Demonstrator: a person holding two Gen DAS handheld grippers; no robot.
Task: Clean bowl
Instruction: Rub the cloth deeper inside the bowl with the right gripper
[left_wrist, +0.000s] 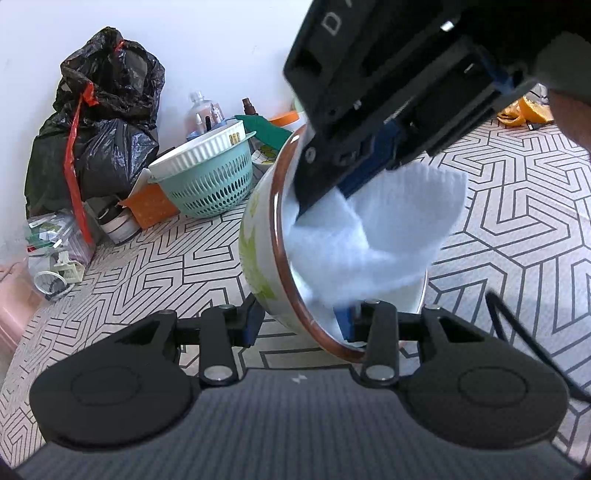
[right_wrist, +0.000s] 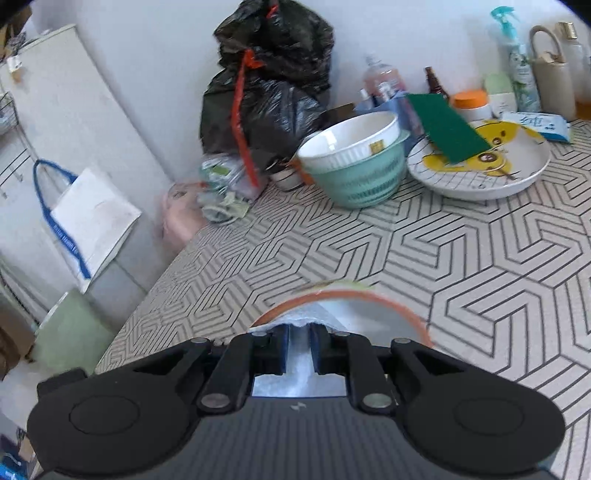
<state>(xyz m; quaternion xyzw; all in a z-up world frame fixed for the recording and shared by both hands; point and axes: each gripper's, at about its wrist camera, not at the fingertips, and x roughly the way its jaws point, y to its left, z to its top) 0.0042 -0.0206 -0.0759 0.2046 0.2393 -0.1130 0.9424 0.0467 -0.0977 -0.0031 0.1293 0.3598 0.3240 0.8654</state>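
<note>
A white bowl (left_wrist: 258, 254) with green leaf print and a copper-coloured rim is tipped on its side above the patterned table. My left gripper (left_wrist: 299, 319) is shut on the bowl's lower rim, one blue pad outside and one inside. My right gripper (left_wrist: 325, 199) comes down from the upper right and is shut on a white cloth (left_wrist: 388, 236), which is pushed into the bowl's opening. In the right wrist view the cloth (right_wrist: 300, 354) sits pinched between the blue pads of the right gripper (right_wrist: 299, 349), with the bowl's rim (right_wrist: 369, 295) just beyond.
At the back stand a teal colander (left_wrist: 210, 184) holding a white ribbed bowl (right_wrist: 351, 142), a black rubbish bag (left_wrist: 96, 110), bottles, and a large plate (right_wrist: 480, 173) with a green scouring pad (right_wrist: 450, 129). The table's left edge (right_wrist: 147, 295) drops to the floor.
</note>
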